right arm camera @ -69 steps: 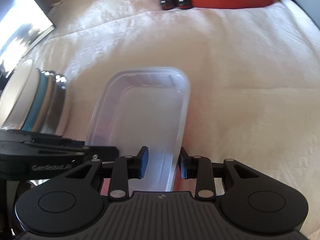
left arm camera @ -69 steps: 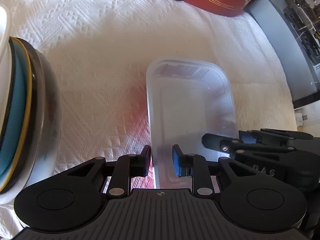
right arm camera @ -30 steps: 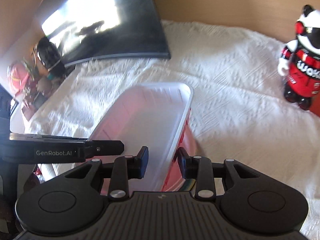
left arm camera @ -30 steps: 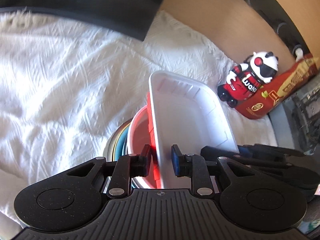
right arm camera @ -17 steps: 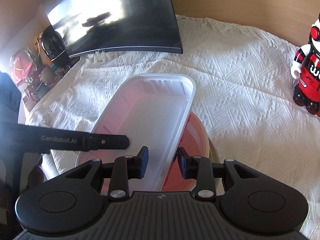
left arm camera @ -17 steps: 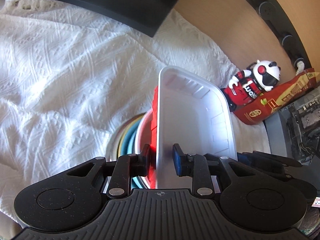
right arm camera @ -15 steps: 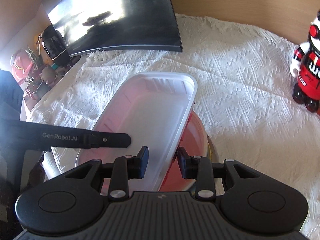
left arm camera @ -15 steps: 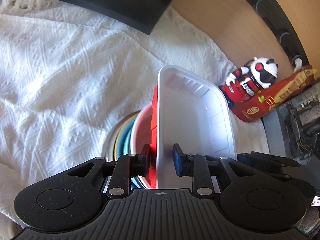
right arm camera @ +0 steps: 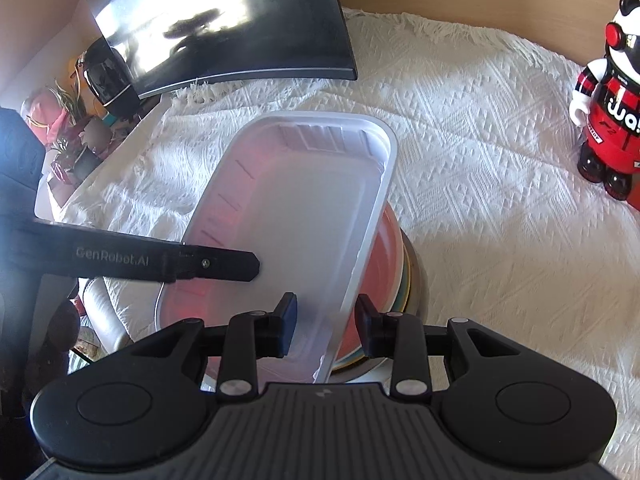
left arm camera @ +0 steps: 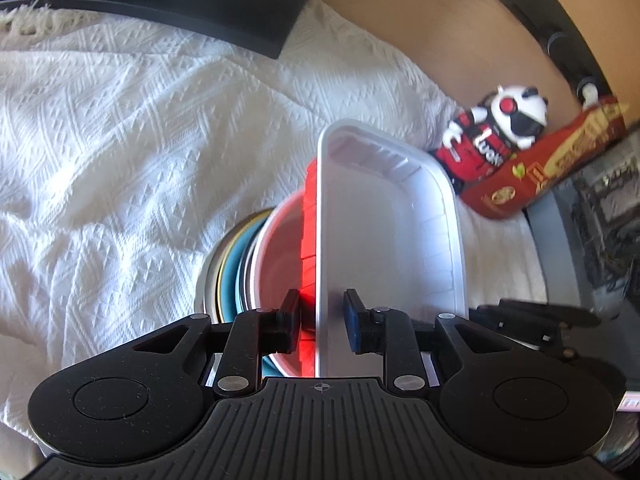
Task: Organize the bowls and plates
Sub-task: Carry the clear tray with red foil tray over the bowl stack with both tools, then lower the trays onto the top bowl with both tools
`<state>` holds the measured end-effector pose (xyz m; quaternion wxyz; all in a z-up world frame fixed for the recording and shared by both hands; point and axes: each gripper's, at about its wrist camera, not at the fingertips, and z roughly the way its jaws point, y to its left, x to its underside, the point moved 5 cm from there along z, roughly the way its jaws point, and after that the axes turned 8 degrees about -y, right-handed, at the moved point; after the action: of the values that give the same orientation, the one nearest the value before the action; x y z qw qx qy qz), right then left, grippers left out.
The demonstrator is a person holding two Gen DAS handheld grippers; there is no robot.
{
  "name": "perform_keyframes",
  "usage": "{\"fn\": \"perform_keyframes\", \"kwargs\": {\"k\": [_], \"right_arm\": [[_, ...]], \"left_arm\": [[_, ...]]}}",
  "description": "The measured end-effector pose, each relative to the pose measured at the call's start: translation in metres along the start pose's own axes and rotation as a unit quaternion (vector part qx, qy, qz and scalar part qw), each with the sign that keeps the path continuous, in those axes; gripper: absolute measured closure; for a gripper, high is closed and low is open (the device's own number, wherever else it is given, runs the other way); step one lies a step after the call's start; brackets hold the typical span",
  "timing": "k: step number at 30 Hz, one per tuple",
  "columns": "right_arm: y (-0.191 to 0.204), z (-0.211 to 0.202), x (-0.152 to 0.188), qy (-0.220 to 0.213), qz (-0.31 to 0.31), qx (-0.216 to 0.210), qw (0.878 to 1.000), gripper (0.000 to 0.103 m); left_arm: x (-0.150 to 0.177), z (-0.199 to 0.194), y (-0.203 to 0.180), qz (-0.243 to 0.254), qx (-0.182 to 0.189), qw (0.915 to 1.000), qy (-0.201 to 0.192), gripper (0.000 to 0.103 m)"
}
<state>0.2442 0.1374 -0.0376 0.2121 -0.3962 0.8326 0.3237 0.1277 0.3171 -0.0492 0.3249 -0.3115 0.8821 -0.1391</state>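
Observation:
A translucent white rectangular plastic container (left arm camera: 384,240) (right arm camera: 296,216) is held over a stack of round plates and bowls (left arm camera: 256,264) (right arm camera: 392,264), whose top piece is pink-red, with blue, yellow-rimmed and metal pieces under it. My left gripper (left arm camera: 319,320) is shut on the container's left rim. My right gripper (right arm camera: 326,322) straddles its right rim with the jaws a little apart from it. The left gripper's finger (right arm camera: 208,264) shows across the container in the right wrist view.
The stack stands on a white textured cloth (left arm camera: 120,152) (right arm camera: 500,184). A dark monitor (right arm camera: 224,24) stands behind on the left. A red and white panda figure (left arm camera: 496,136) (right arm camera: 612,120) and a red box (left arm camera: 552,168) are to the right.
Both grippers carried the container from the cloth to above the stack and lowered it there. The right gripper's jaws have widened slightly around the rim.

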Motion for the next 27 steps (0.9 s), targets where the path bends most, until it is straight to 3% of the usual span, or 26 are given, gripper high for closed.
{"fn": "perform_keyframes", "kwargs": {"k": [5,16,27], "right_arm": [[0.0,0.003,-0.008,-0.005,0.009,-0.003,1.0,0.071],[0.005,-0.002,-0.005,-0.002,-0.001,-0.004,1.0,0.07],[-0.002,-0.005,-0.021,-0.022,0.011,0.002,1.0,0.068]], "left_arm": [[-0.008,0.0,0.005,-0.022,0.0,0.9997,-0.008,0.077],[-0.004,-0.008,0.003,-0.002,0.0,0.9999,-0.012,0.077],[-0.017,-0.006,0.009,-0.023,0.016,0.9995,-0.017,0.077]]}}
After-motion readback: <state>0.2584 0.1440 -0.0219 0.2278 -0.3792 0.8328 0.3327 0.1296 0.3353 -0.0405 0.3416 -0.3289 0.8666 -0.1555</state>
